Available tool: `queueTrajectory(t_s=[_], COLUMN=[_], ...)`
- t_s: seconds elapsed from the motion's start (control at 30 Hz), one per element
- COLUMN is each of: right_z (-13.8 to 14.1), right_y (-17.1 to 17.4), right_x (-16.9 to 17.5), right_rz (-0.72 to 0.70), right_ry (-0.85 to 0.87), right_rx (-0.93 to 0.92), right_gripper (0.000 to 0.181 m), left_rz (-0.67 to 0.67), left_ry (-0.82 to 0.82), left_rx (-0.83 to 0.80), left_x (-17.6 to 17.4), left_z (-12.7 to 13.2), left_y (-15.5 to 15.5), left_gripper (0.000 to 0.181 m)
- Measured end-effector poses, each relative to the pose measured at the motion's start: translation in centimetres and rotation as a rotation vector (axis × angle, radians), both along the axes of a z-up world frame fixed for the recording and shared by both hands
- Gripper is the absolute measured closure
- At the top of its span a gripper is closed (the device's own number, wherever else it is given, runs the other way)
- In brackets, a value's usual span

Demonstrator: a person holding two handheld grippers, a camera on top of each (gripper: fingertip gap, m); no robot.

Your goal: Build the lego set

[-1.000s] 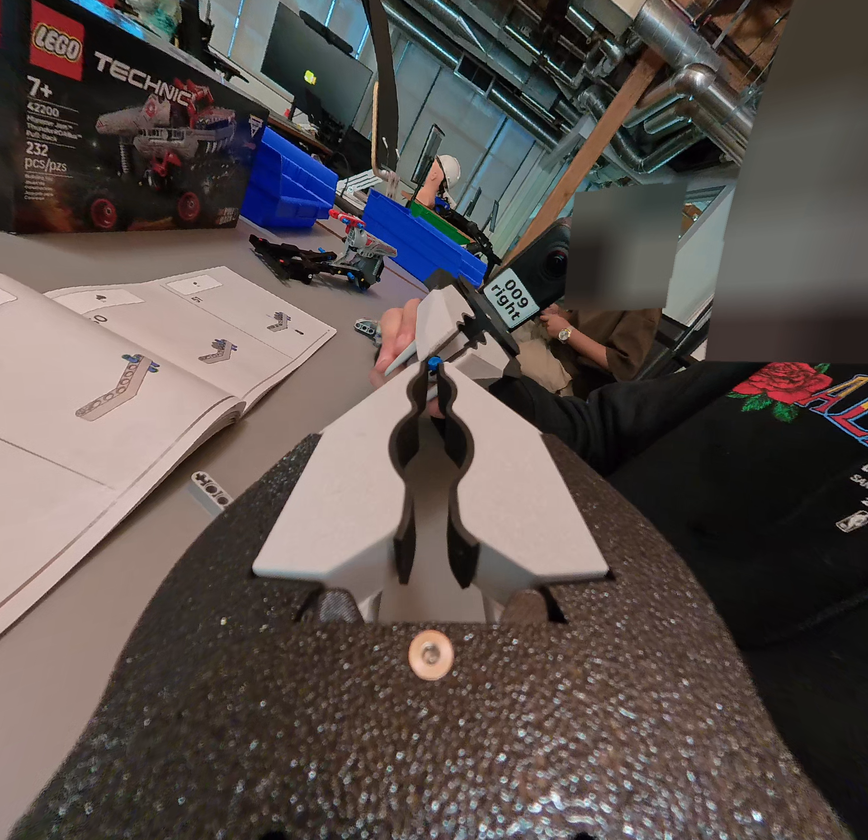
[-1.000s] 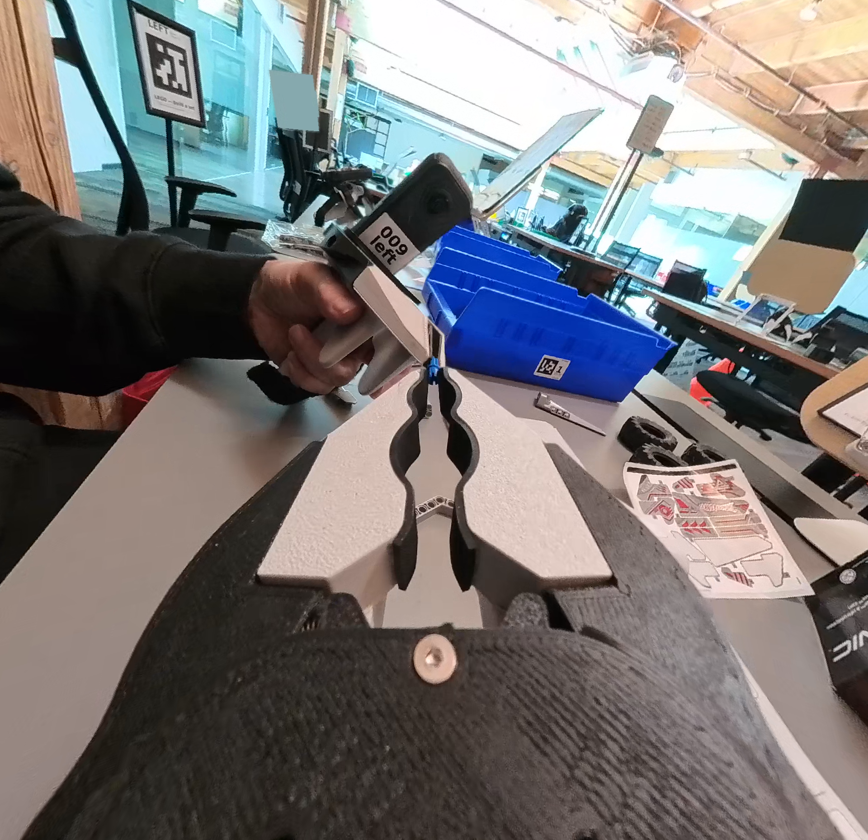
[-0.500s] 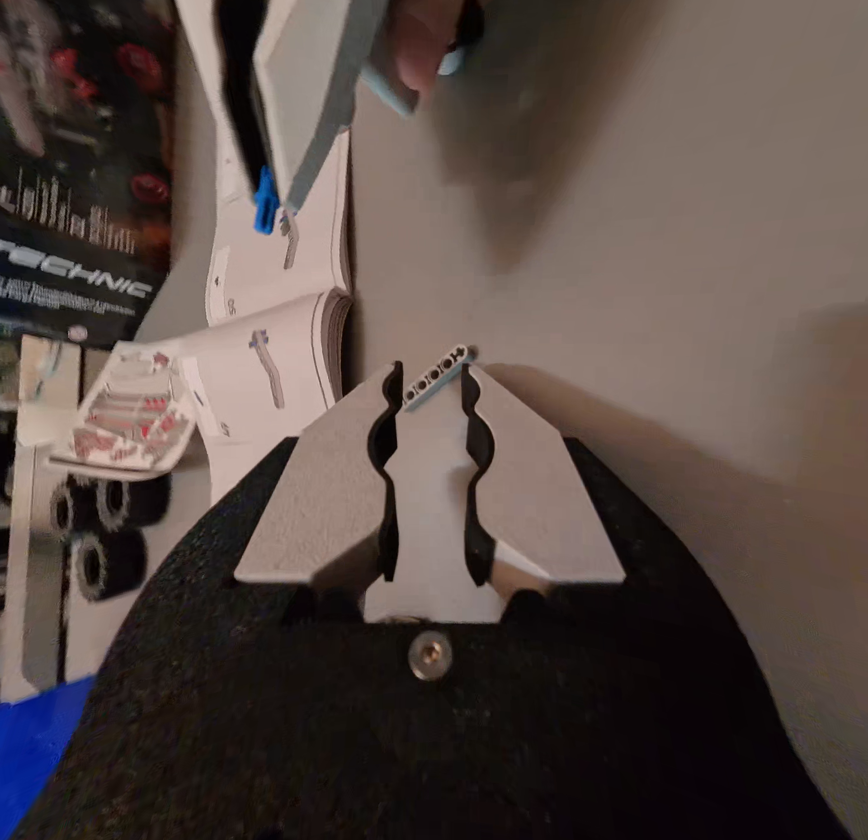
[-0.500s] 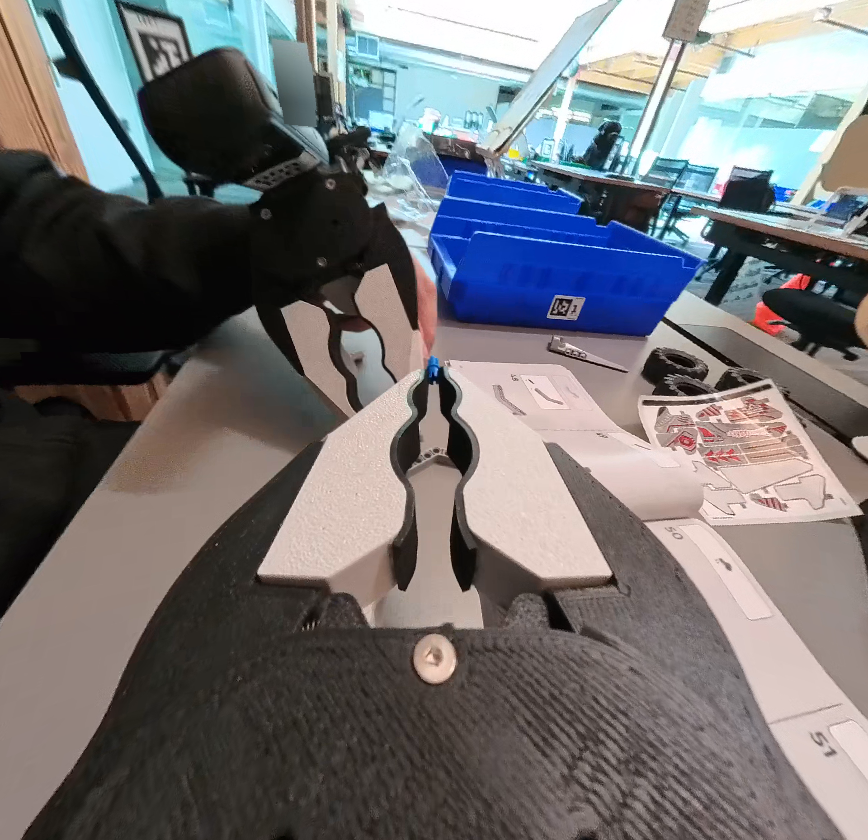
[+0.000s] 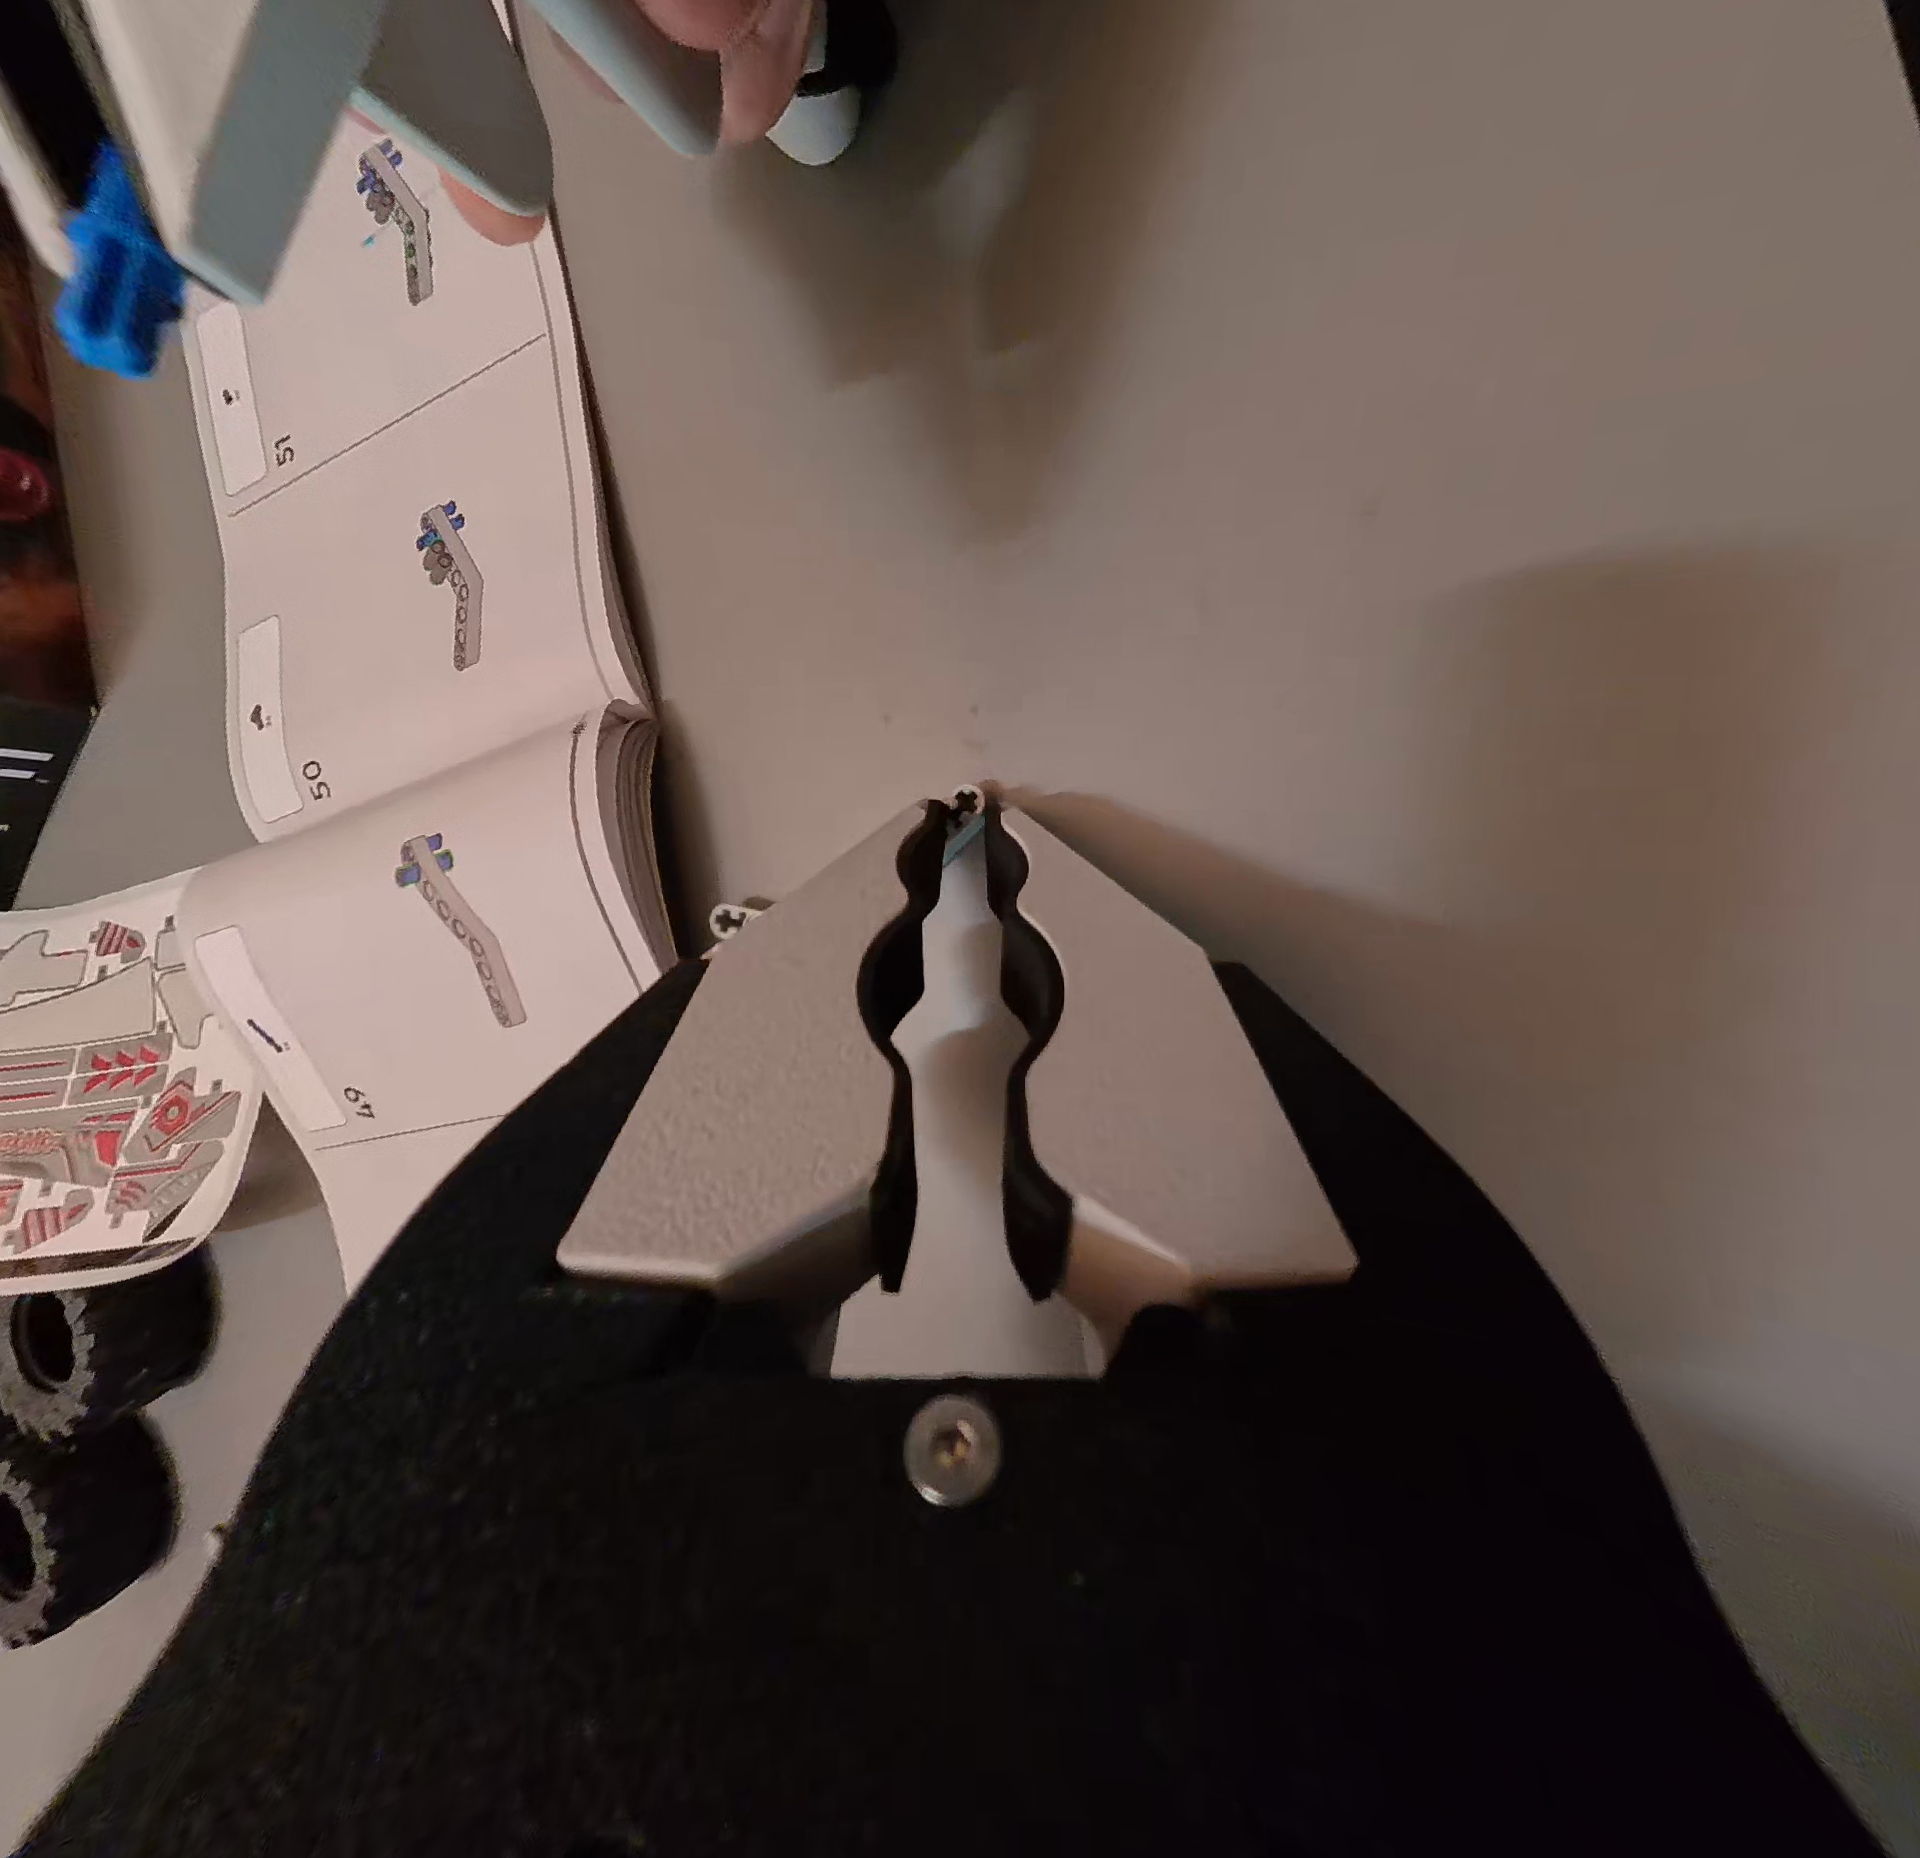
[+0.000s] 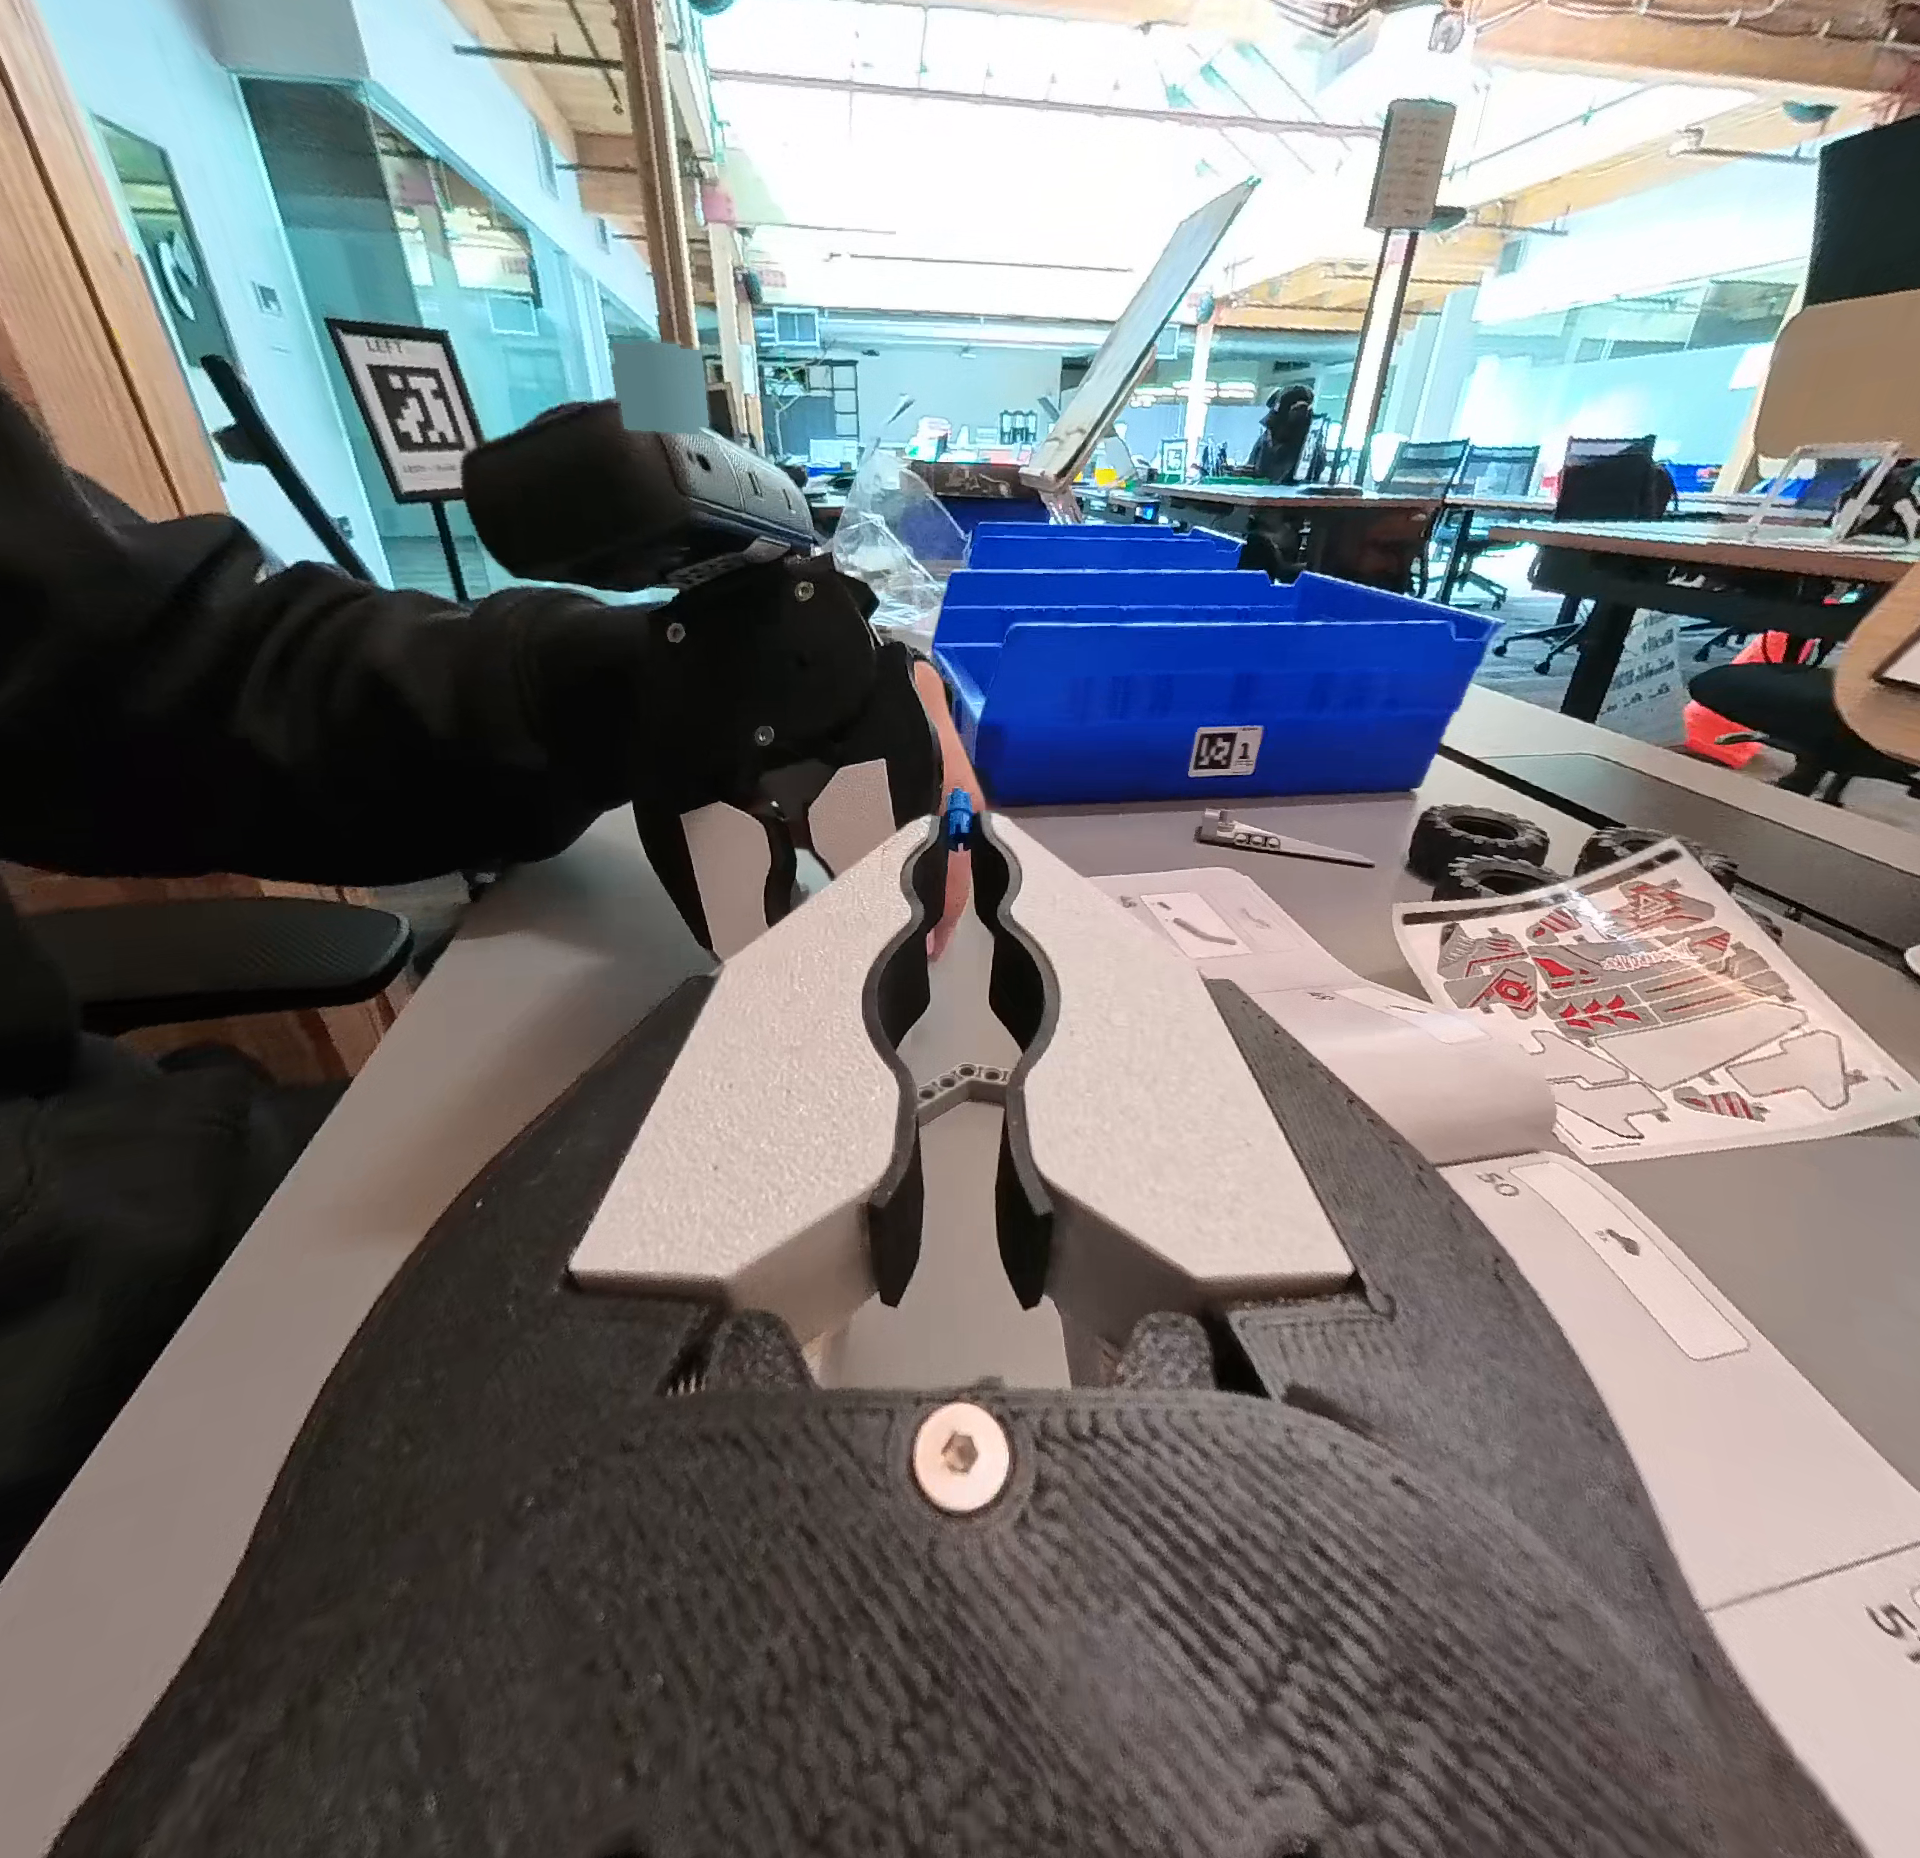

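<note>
My left gripper [image 5: 964, 821] points straight down at the grey table [image 5: 1351, 458] and is shut on a light grey Lego beam [image 5: 966, 802]. One end of the beam shows at the fingertips and the other end sticks out to the left. My right gripper [image 6: 958, 840] is shut on a small blue pin [image 6: 956, 827] and held above the table. The pin also shows in the left wrist view [image 5: 104, 250], at the top left. In the right wrist view the left gripper [image 6: 743, 878] is just left of the pin. A grey beam [image 6: 961, 1079] shows through the gap between my right fingers.
An open instruction booklet [image 5: 416, 665] lies left of the beam, and a sticker sheet [image 6: 1662, 1008] and black tyres [image 6: 1475, 837] lie beyond it. Blue bins [image 6: 1195, 686] stand at the back, with a grey wedge piece [image 6: 1268, 844] in front of them. A hand [image 5: 727, 42] grips the right gripper's handle. The tips of one gripper are about 12 cm away from the tips of the other.
My left gripper swung from facing the right gripper down to the table, then closed on the grey beam. My right gripper kept the blue pin and shifted slightly.
</note>
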State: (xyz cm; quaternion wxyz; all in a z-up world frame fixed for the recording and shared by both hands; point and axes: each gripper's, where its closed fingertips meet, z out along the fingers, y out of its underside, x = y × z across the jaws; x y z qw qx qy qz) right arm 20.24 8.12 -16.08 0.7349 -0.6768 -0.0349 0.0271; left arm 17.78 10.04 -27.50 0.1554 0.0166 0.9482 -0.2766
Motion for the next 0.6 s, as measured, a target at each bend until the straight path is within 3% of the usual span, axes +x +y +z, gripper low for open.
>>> queueTrajectory(t_s=[0.03, 0.2, 0.43, 0.6], right_z=[-0.1, 0.1, 0.5, 0.7], right_y=[0.1, 0.0, -0.4, -0.5], right_x=[-0.1, 0.1, 0.9, 1.2], right_rz=[0.000, -0.017, -0.057, -0.075], right_ry=[-0.008, -0.001, 0.028, 0.040], right_rx=[-0.007, 0.011, 0.046, 0.055], right_gripper=[0.178, 0.178, 0.178, 0.178], left_rz=[0.003, -0.019, -0.137, -0.014], left_ry=[-0.006, 0.031, 0.108, 0.210], left_rx=[0.002, 0.066, 0.194, 0.122], left_x=[0.0, 0.2, 0.7, 0.2], left_z=[0.1, 0.4, -0.5, -0.5], left_y=[0.0, 0.1, -0.2, -0.5], left_gripper=[0.175, 0.159, 0.172, 0.176])
